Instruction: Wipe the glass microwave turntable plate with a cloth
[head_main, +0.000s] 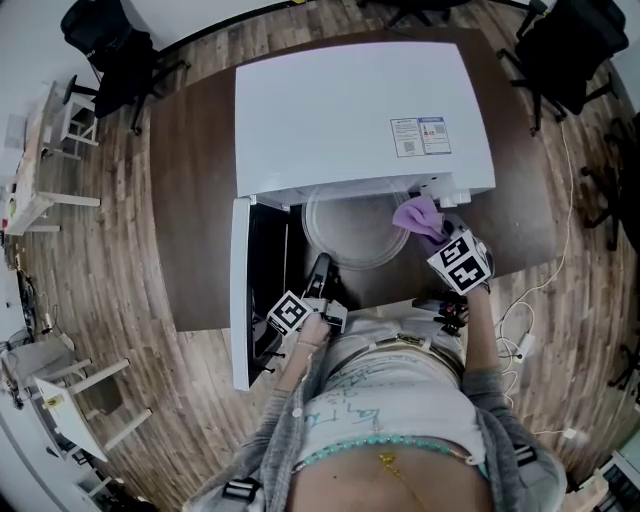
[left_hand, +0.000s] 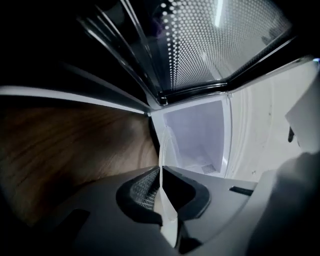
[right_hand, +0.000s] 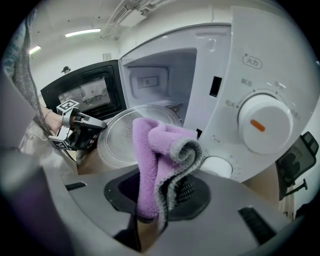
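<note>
Plate (head_main: 345, 238): slippery glass, breaks easily; hold the rim.
Left tool (left_hand: 161, 175): pinches that rim.
Right tool (right_hand: 160, 194): squeezes soft cloth (right_hand: 150, 155).

The microwave (head_main: 360, 120) sits on the table (head_main: 190, 200), its door (head_main: 240, 300) swung out to the left. The glass turntable plate (head_main: 350, 235) lies before the open cavity. The left gripper (head_main: 320, 265) is at its near-left edge, with the rim between the jaws. The right gripper (head_main: 438, 232) is at the plate's right, before the control dial (right_hand: 265, 124), with the cloth (head_main: 420, 215) between its jaws.
</note>
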